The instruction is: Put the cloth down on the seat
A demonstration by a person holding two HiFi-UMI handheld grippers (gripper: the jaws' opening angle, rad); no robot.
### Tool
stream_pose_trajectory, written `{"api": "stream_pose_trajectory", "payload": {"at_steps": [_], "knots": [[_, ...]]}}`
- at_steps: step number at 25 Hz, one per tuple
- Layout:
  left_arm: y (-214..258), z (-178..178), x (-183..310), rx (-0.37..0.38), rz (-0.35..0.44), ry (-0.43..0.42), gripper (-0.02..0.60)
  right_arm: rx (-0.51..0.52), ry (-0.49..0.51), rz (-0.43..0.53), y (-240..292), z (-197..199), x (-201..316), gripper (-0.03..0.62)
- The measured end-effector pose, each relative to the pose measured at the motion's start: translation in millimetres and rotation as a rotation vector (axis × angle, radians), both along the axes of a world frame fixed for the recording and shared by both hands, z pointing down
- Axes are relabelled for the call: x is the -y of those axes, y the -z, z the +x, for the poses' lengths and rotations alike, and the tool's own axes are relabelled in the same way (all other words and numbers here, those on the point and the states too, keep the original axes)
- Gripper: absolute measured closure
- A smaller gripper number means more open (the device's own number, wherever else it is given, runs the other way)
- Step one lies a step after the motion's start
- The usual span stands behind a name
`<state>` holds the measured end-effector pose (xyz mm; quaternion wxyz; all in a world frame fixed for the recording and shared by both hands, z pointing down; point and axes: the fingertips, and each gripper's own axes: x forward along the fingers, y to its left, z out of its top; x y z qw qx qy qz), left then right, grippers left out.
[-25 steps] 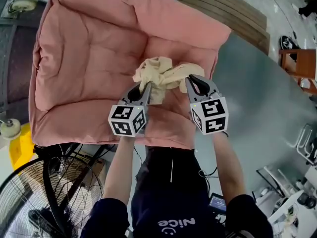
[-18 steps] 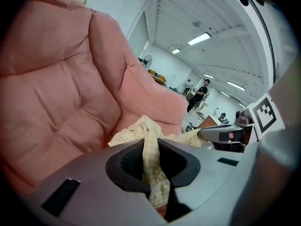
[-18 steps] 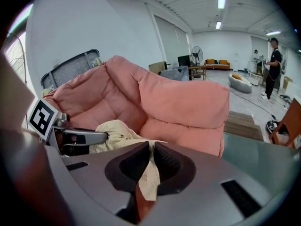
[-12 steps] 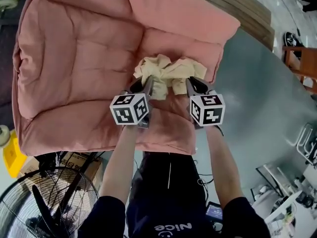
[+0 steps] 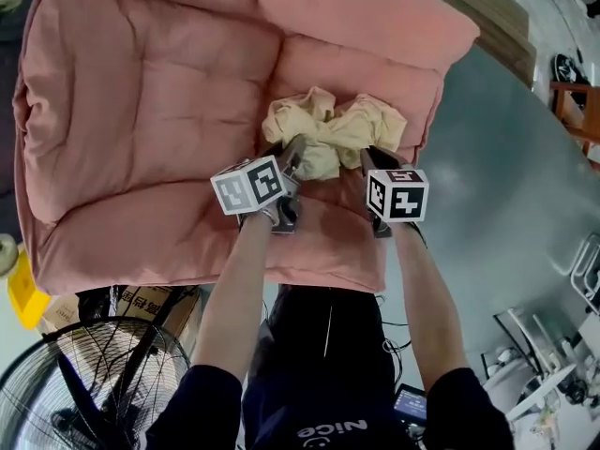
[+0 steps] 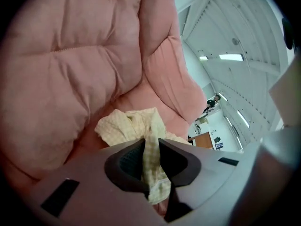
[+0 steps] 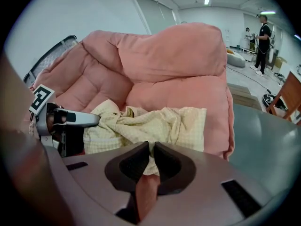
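A crumpled pale-yellow checked cloth (image 5: 330,131) lies bunched over the pink cushioned seat (image 5: 150,111) near its right front. My left gripper (image 5: 289,152) is shut on the cloth's left end; a strip of cloth (image 6: 151,164) hangs pinched between its jaws. My right gripper (image 5: 367,156) is shut on the right end, with a fold of the cloth (image 7: 150,161) squeezed between its pads. In the right gripper view the cloth (image 7: 155,126) spreads across the seat cushion (image 7: 188,95), and the left gripper (image 7: 70,121) shows at the left.
The seat's thick backrest (image 5: 366,7) and padded side (image 5: 56,92) rise around the cloth. A grey floor (image 5: 497,186) lies to the right. A fan's wire guard (image 5: 84,382) stands at lower left. A person (image 7: 262,34) stands far off in the room.
Both grippers have moved forward and lower over the seat with the cloth, which now bunches against the cushion. The head view has shifted, showing more of the seat.
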<state>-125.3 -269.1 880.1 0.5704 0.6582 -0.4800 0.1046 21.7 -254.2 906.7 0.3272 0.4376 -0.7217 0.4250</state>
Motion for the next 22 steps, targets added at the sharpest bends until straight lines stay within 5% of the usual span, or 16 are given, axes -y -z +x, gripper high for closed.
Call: {"api": "stream_pose_trajectory", "payload": {"at_steps": [6, 8, 10, 22], "knots": [[2, -4, -1, 0.023, -0.010, 0.014, 0.467, 0.060, -0.032, -0.005, 5, -9, 0, 0.529], [10, -1, -5, 0.042, -0.014, -0.006, 0.375, 0.087, -0.046, -0.011, 18, -8, -4, 0.422], [24, 0, -12, 0.070, -0.013, -0.030, 0.287, 0.107, -0.046, 0.003, 39, -9, -7, 0.394], [167, 13, -50, 0.128, 0.116, -0.094, 0.270, 0.160, -0.056, 0.169, 204, -7, -28, 0.387]]}}
